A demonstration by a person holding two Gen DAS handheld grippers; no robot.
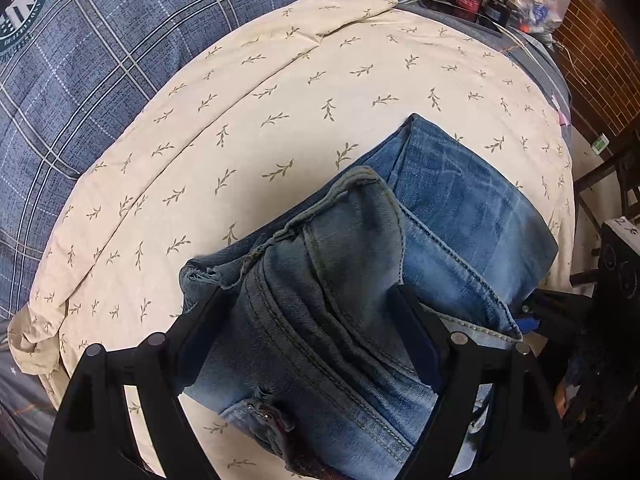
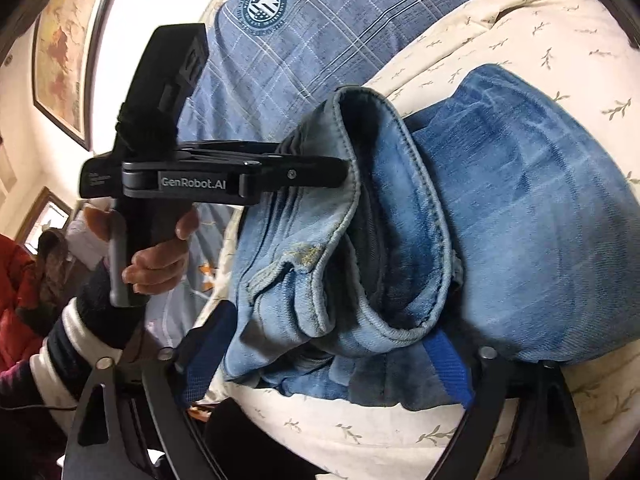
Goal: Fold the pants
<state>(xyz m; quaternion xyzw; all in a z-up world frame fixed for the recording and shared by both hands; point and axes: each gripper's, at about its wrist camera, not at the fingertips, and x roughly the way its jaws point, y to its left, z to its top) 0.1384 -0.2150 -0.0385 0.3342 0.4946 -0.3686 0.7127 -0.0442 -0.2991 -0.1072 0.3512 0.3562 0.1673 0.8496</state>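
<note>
— How does the left gripper (image 1: 308, 296) stand?

— Its two black fingers (image 1: 208, 320) are spread wide, denim bunched between them, and it points level across the bed. In the right wrist view the person's left hand (image 2: 156, 256) wraps its handle from below, dark sleeve at the wrist.

— And the right gripper (image 2: 332, 344)?

— Also spread wide, blue-padded fingers (image 2: 212, 344) either side of the cloth, low at the bed's near edge.

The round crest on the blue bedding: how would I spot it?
Start at the cream leaf-print quilt under the jeans. Behind it lies a blue plaid cover. The crest is its only round, dark teal-and-white badge, ringed with lettering.
</note>
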